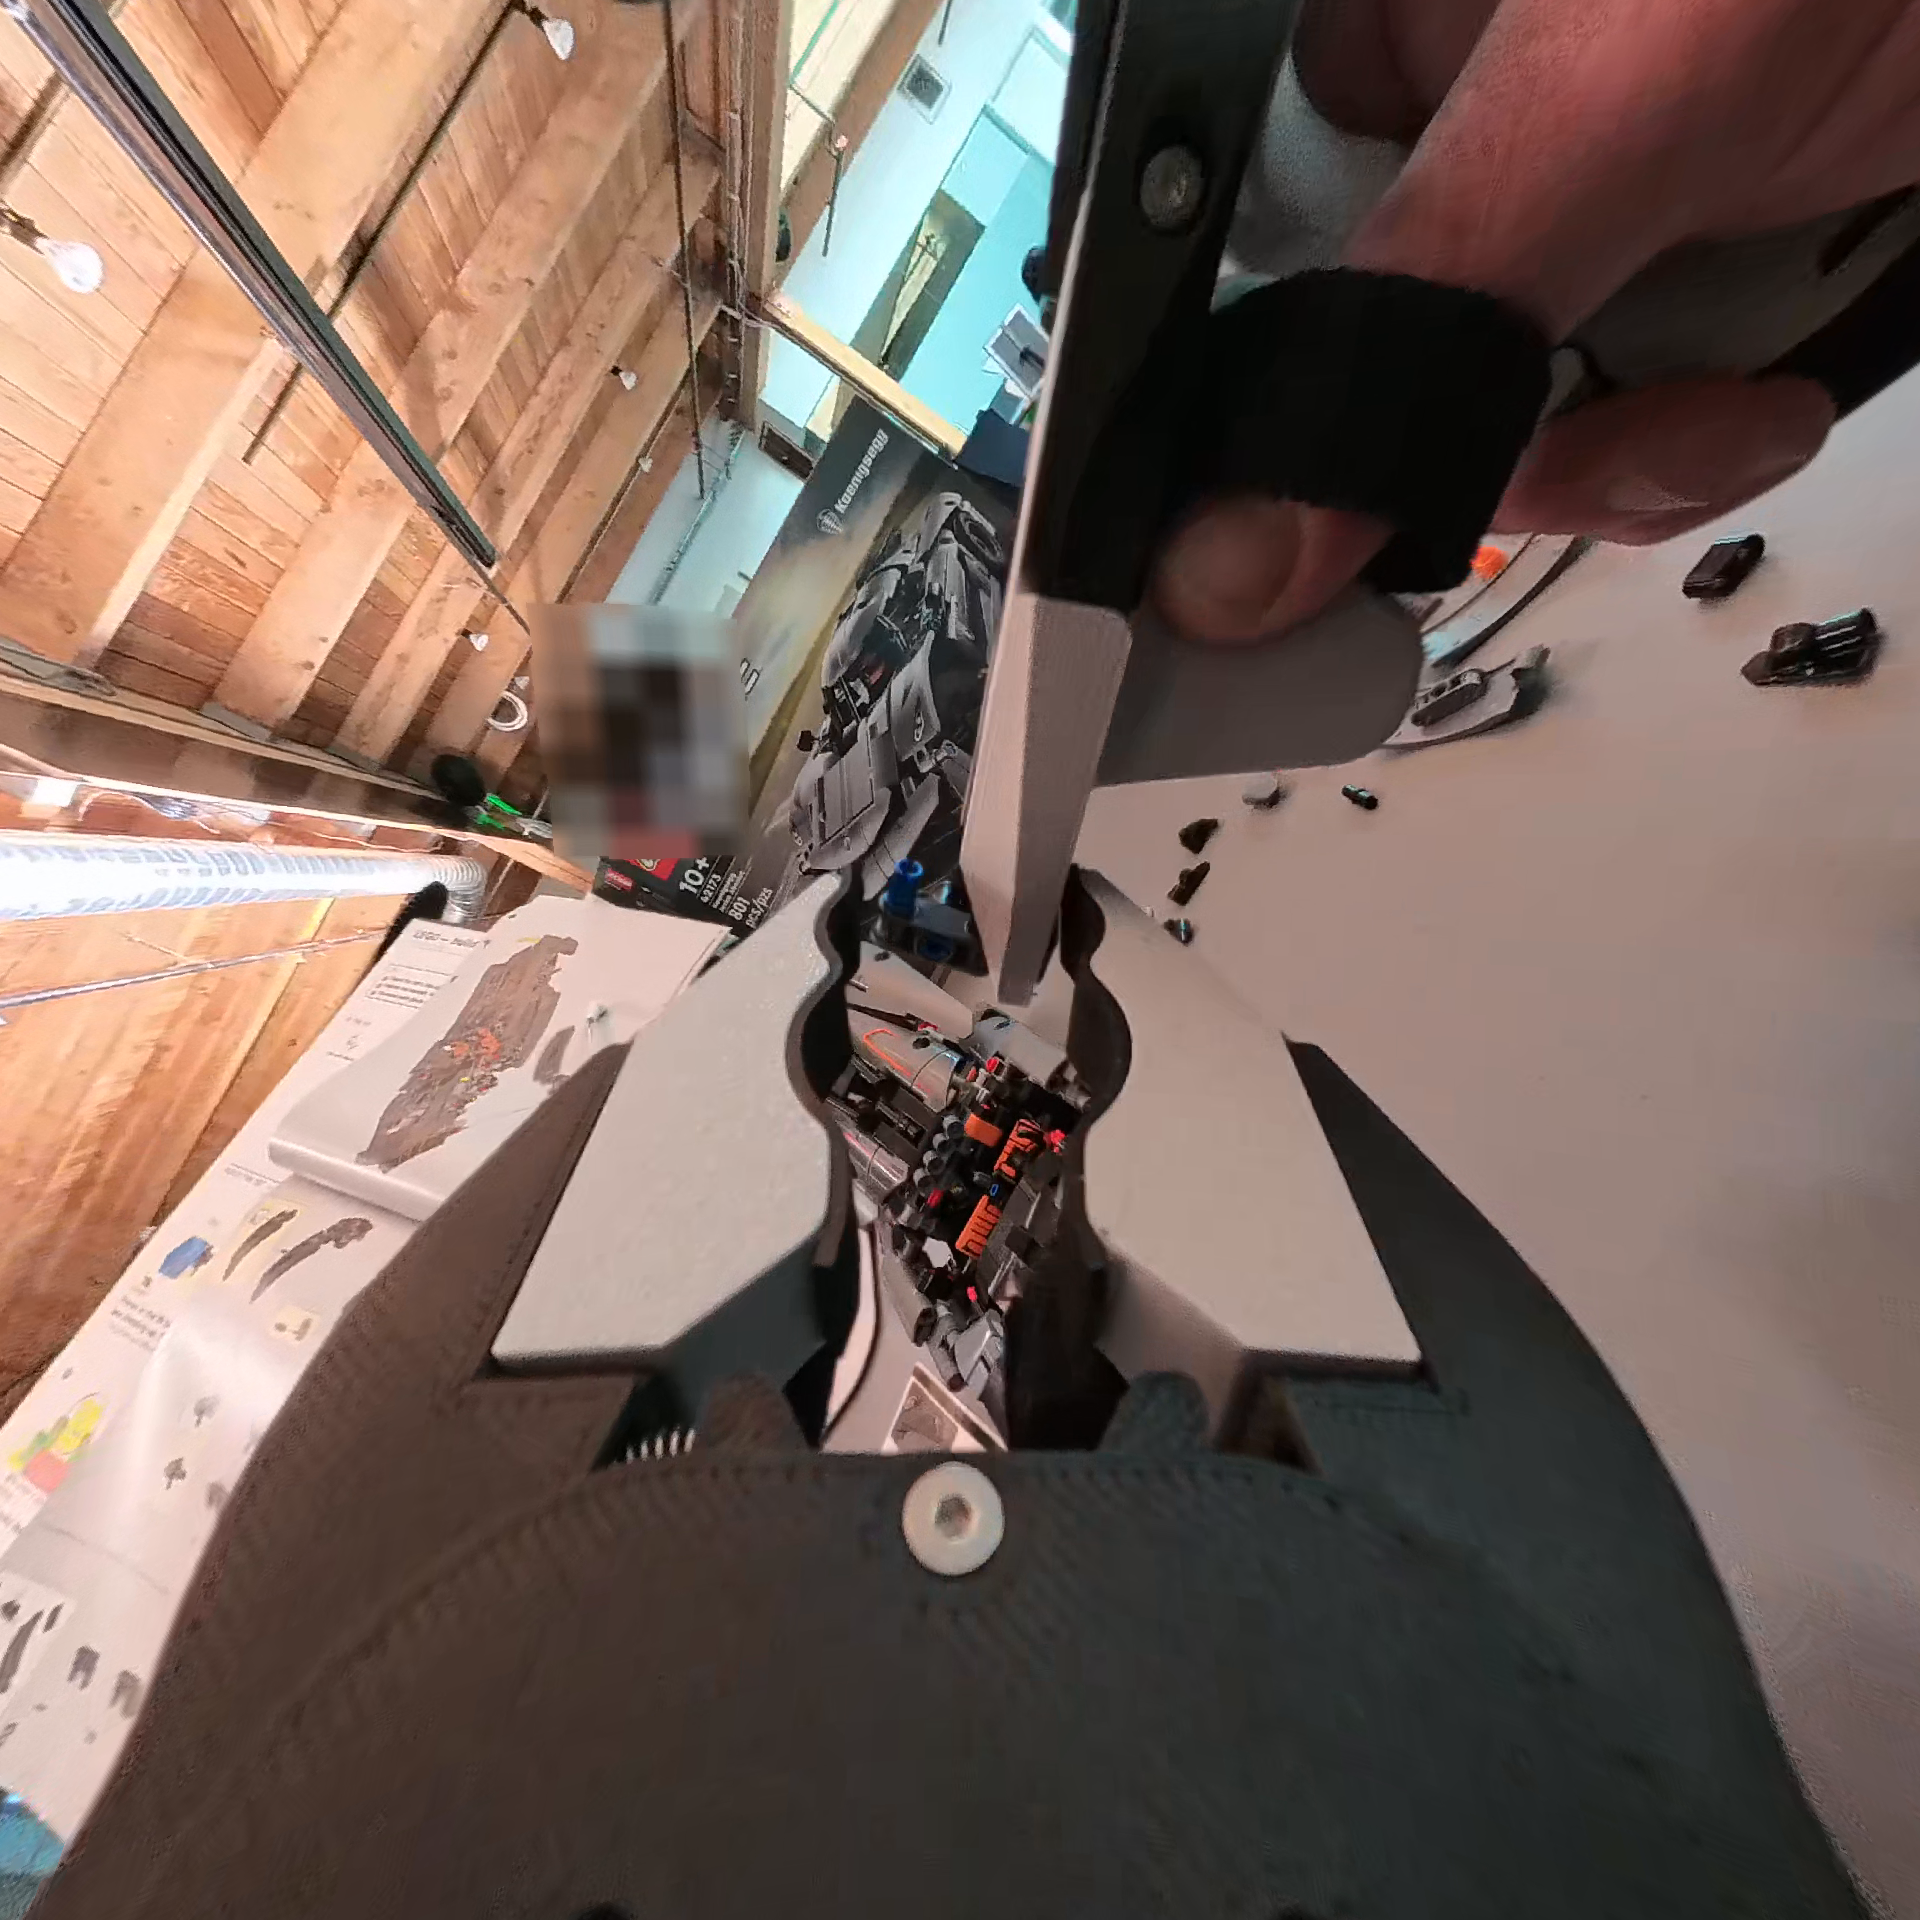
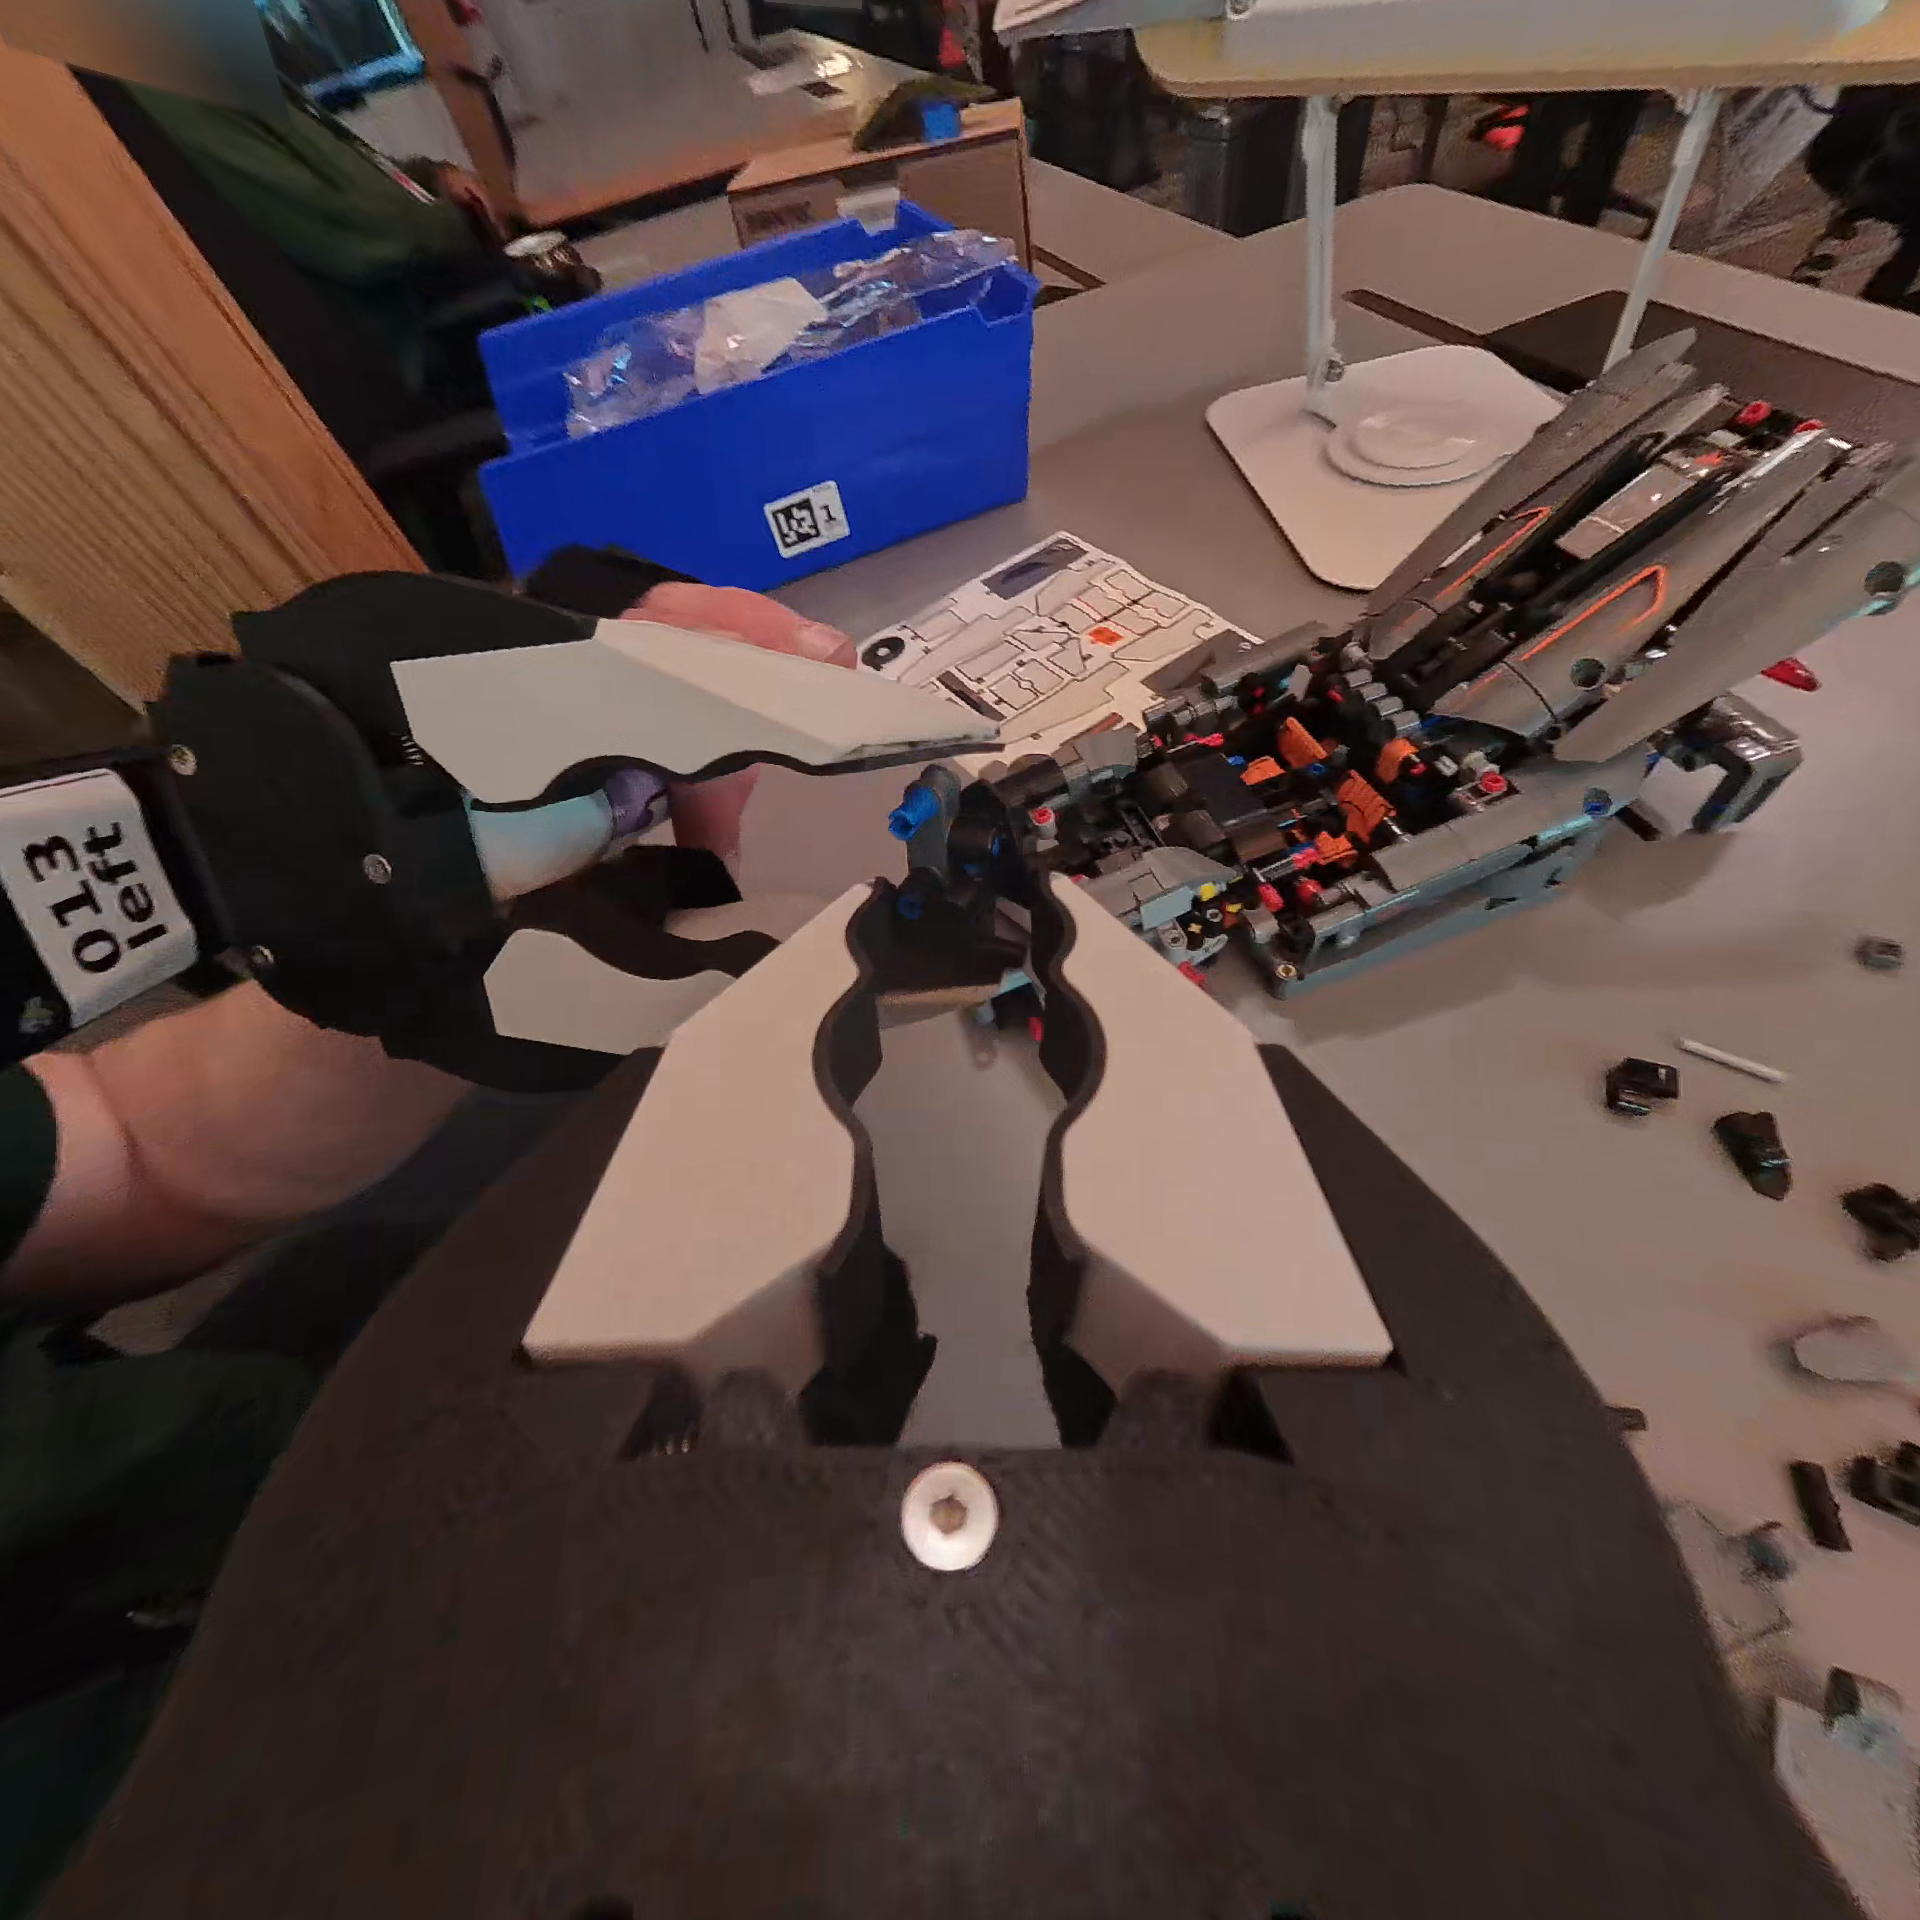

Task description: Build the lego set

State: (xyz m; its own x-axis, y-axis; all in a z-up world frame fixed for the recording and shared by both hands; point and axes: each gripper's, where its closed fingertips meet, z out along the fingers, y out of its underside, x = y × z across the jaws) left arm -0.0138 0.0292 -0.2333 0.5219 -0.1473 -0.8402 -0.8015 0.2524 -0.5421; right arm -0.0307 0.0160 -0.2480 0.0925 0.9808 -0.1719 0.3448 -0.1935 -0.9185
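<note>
The right gripper is closing its two pale fingers on a small black sub-assembly with blue pins, and the gap between the tips is narrow. This piece is sitting at the near end of the grey lego car, touching it or nearly so; I cannot tell which. The left gripper is coming in from the left side, turned on its side, with its fingers apart. In its own view, a finger of the right gripper is standing between its tips, and I cannot tell if they are pressing on anything.

The car is lying on a grey table, half built, with orange and red parts showing inside and its rear panels raised. Loose black pieces are lying scattered on the table to the right, well apart from the car. A sticker sheet is lying flat behind the car. Further back a blue bin is holding clear plastic bags, and a white lamp base is standing near the car's far end.

In the left wrist view, an open instruction booklet and the set's dark box are beside the car. Behind them, wooden boards and a metal duct are filling the room's far side.
</note>
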